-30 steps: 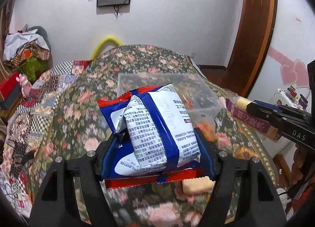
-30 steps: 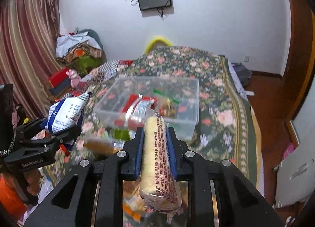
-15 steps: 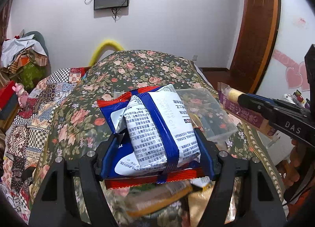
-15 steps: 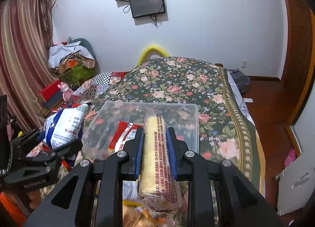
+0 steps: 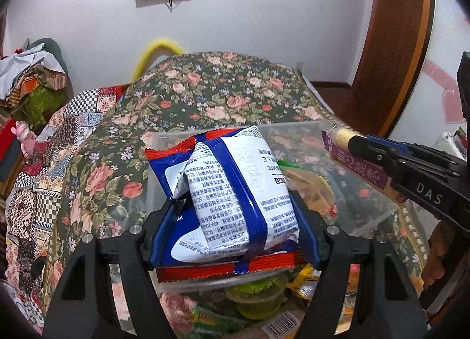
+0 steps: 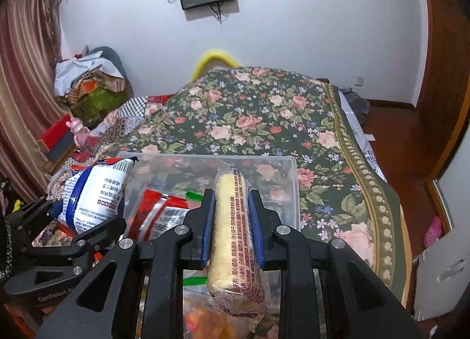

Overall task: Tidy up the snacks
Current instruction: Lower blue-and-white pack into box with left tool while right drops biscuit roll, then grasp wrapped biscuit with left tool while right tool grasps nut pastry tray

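Left wrist view: left gripper (image 5: pixel 232 215) jaws clamp a blue-and-white snack packet (image 5: pixel 235 192), right gripper (image 6: pixel 232 221) jaws a yellow wrapped biscuit roll (image 6: pixel 232 227), both best lowered fully inside the clear plastic bin (image 6: pixel 293 189) before release.

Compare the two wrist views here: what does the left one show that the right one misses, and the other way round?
Only the left wrist view shows a green-lidded tub and a barcoded wrapper under its gripper. Only the right wrist view shows the striped curtain and red packets in the clear bin. Both show that bin, the flowered bedspread, the left gripper clamping a blue-and-white packet, and the right gripper clamping a long biscuit roll.
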`<control>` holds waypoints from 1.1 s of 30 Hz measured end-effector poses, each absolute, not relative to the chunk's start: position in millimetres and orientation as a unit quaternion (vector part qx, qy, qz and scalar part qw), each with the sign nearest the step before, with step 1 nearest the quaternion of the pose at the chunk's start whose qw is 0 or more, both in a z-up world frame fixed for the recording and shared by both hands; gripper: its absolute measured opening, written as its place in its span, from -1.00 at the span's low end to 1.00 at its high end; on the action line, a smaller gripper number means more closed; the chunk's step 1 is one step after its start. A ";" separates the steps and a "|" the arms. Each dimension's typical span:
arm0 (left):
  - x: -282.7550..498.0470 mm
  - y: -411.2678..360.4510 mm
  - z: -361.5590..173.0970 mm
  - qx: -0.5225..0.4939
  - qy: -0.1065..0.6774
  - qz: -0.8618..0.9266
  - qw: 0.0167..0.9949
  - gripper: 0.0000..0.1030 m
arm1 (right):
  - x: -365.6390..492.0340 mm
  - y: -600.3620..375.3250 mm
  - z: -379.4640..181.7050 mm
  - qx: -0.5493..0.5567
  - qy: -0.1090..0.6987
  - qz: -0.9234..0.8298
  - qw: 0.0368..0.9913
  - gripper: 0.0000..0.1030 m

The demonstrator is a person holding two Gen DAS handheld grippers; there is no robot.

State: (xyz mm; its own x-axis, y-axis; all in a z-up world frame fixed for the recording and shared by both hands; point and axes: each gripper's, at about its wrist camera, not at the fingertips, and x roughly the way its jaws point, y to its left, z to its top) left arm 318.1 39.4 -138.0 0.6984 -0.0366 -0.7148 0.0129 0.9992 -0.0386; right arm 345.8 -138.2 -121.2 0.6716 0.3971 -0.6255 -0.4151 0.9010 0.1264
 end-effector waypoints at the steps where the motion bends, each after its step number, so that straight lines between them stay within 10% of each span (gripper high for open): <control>1: 320.4 39.0 -140.1 -0.014 0.392 -0.013 0.920 0.38 | 348.3 -137.6 -123.5 -0.014 0.342 0.221 0.913 -0.60; 33: 264.6 36.2 -111.4 -0.008 0.380 -0.029 0.925 0.54 | 288.5 -158.6 -103.9 -0.053 0.333 0.225 0.914 -0.15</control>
State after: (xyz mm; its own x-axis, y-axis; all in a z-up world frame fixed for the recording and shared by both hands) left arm 264.6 36.1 -111.4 0.7098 -0.0594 -0.7019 0.0480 0.9982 -0.0360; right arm 288.5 -158.6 -103.9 0.6770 0.3754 -0.6330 -0.4462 0.8934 0.0527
